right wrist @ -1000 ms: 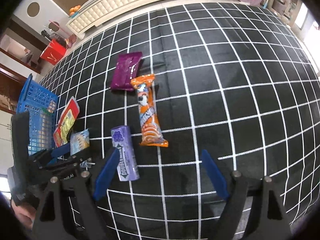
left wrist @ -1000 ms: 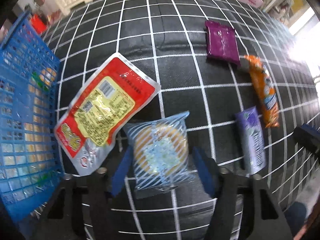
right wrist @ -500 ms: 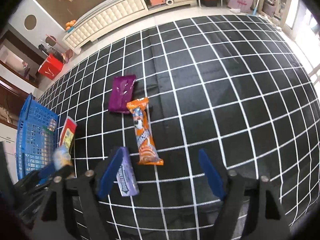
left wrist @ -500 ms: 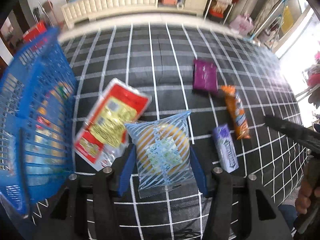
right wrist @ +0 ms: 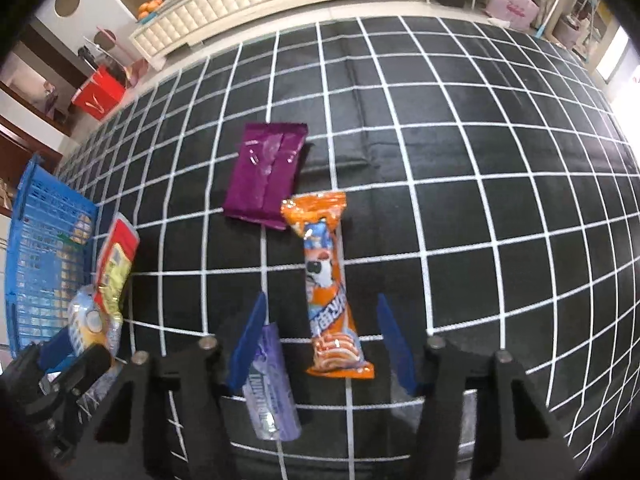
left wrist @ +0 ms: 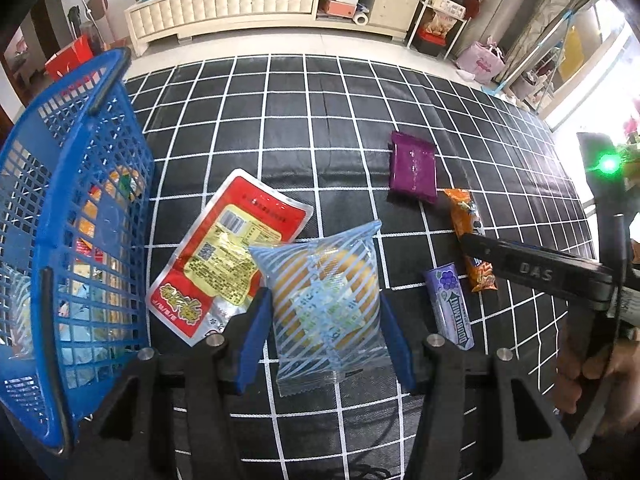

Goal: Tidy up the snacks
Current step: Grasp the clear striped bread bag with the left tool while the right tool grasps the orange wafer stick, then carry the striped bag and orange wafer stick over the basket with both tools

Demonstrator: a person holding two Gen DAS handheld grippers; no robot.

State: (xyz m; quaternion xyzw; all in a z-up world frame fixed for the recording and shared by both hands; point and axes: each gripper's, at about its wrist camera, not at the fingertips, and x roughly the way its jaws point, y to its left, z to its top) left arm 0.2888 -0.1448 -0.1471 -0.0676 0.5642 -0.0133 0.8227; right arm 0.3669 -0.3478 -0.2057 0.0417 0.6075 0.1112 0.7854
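Note:
My left gripper (left wrist: 324, 320) is shut on a blue-striped bun packet (left wrist: 328, 304) and holds it above the black checked cloth, to the right of the blue basket (left wrist: 100, 92). A red and yellow packet (left wrist: 232, 256) lies between them. My right gripper (right wrist: 320, 340) points down over the orange snack bar (right wrist: 326, 272). Its jaws are closing with the bar's lower end between them, and a gap shows on each side. A purple gum pack (right wrist: 272, 392) lies under its left finger. A purple pouch (right wrist: 266, 176) lies beyond the bar.
The basket (right wrist: 48, 240) holds several snacks behind its mesh wall. A person's hand (left wrist: 580, 380) grips the right tool at the right edge. Beyond the cloth's far edge are the floor, a white cabinet (left wrist: 240, 4) and bags.
The left gripper has risen with the bun packet and tilted up, so the basket looms larger. The right gripper has shifted from beside the gum pack to straddle the orange bar, with narrower jaws.

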